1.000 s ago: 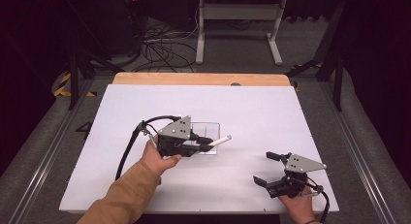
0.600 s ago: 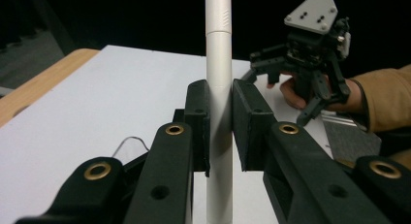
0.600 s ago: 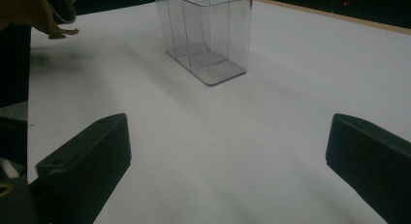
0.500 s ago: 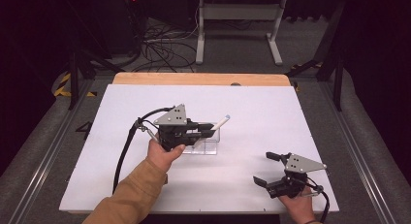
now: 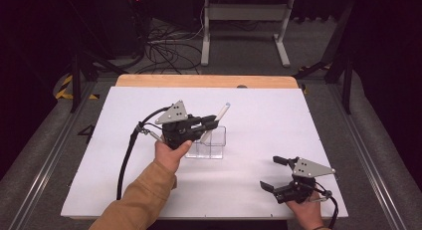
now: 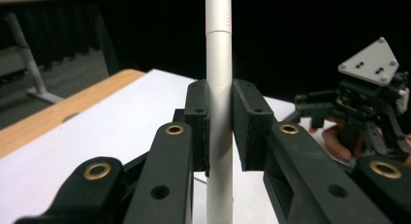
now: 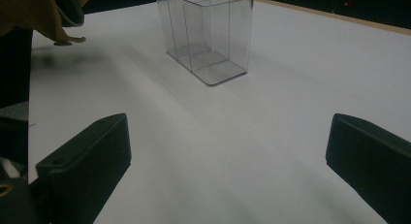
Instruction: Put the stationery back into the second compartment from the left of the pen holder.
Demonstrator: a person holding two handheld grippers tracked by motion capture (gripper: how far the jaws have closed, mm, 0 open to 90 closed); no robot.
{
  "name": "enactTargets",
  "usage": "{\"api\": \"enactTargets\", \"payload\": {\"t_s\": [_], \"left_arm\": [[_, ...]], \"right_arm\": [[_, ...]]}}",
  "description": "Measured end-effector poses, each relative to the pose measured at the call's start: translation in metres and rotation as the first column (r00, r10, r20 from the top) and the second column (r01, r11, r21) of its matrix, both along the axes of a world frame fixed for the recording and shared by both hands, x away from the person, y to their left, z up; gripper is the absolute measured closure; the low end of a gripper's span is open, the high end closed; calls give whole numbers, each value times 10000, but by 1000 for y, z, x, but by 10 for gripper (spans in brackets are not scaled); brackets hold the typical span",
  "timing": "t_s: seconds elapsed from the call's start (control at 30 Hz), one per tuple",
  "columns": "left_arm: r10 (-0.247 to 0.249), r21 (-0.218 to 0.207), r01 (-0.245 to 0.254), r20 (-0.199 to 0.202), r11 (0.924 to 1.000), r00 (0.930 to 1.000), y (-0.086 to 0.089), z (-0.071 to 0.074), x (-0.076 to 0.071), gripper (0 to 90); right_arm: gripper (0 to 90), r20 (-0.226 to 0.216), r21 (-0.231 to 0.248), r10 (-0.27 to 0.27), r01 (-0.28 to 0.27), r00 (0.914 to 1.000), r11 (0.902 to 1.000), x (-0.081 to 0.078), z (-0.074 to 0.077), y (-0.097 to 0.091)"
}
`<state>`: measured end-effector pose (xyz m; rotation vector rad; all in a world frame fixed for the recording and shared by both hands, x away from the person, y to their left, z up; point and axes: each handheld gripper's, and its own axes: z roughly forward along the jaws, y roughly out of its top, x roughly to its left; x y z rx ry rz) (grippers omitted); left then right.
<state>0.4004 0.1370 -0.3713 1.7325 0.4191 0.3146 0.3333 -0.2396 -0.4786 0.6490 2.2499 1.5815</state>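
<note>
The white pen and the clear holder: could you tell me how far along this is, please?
Done: the left gripper has the white pen clamped, above the clear holder. In hand: angling it. Left: lowering it in and releasing. The right gripper rests open.

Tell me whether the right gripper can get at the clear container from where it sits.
Probably yes. The right gripper stands open and empty, and bare white table lies between it and the clear container. The left gripper, shut on a white pen, hangs over the container's far side.

The left hand-held gripper (image 5: 211, 124) now holds the white pen (image 5: 215, 122) tilted steeper, tip toward the frame's upper right, above the clear box (image 5: 213, 145).
</note>
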Motion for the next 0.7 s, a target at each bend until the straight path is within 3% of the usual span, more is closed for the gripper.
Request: {"api": "enactTargets", "payload": {"t_s": [0.27,0.7], "left_arm": [[667,-440,-674,-179,9968,9976,0,-7,10,783],[1162,-475,-1169,-161,9920,9931,-2,-14,20,783]], "right_arm": [[27,27,-22,10,-10,10000,10000,0,0,0],[27,34,-19,14,-14,10000,10000,0,0,0]]}}
